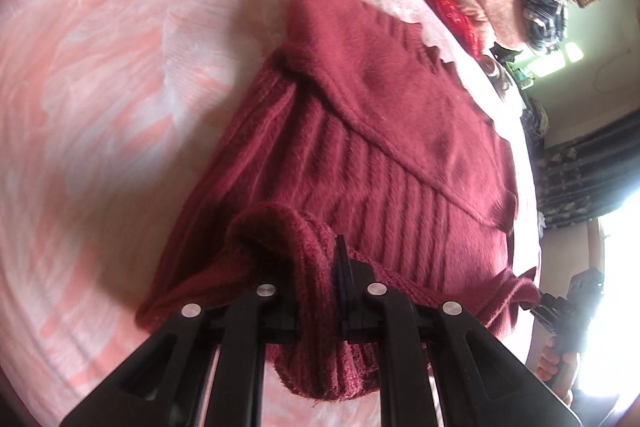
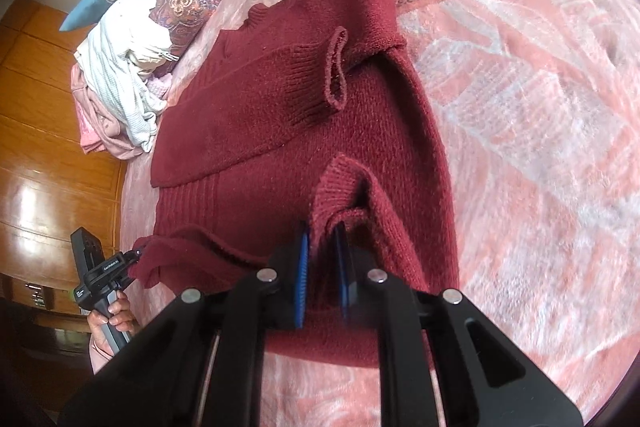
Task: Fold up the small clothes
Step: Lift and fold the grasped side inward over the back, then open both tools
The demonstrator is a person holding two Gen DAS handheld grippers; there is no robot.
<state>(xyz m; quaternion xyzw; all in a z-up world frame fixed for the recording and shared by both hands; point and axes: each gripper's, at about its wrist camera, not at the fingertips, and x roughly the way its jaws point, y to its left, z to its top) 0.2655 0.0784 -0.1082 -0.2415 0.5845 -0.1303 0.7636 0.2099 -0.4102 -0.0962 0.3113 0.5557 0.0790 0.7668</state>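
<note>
While I hold the hem for the fold, left wrist view lists: my left gripper (image 1: 320, 291), jaws clamped on the ribbed hem of the maroon sweater (image 1: 384, 131), which lies on the pink blanket (image 1: 100, 107); a sleeve crosses its chest, seemingly pre-folded. My right gripper (image 1: 560, 307) shows at the edge, pinching the other hem corner; its jaws are cut off.

Right wrist view lists: right gripper (image 2: 322, 267), blue pads closed on bunched hem, likely to lift both corners evenly; sleeve cuff (image 2: 334, 67) laid inward; left gripper (image 2: 120, 263) small, tip buried in knit. Clothes pile (image 2: 120, 75) beyond, contents unclear.
</note>
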